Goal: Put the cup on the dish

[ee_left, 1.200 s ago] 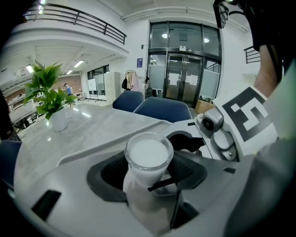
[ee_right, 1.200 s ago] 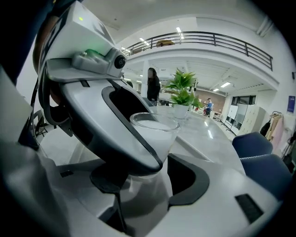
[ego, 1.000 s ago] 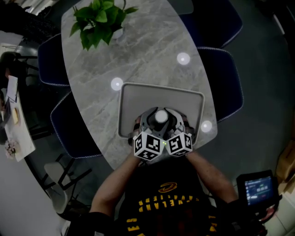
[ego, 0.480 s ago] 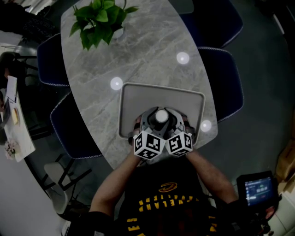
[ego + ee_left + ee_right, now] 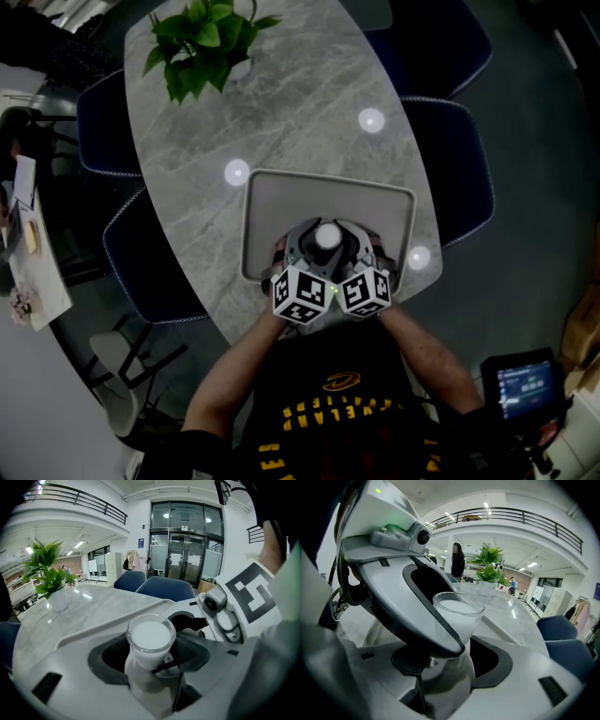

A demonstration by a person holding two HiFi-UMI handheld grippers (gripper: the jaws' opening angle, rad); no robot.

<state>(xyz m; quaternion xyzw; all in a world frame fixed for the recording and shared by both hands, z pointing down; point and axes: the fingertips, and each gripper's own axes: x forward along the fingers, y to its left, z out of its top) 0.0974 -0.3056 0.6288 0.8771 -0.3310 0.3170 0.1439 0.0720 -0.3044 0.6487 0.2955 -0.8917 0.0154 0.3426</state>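
Cup clasped at tray's near edge

Marble table bears a grey tray. At the tray's near edge the left gripper and right gripper meet. Both pairs of jaws are closed around the upright glass cup of white liquid.

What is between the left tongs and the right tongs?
The cup of white liquid, gripped by the left tongs and the right tongs; the head view shows it.

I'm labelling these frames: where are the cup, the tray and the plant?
cup (image 5: 326,236): head view, on its white top.
tray (image 5: 319,192): head view, on the bare floor beyond the cup.
plant (image 5: 202,37): head view, on its leaves.
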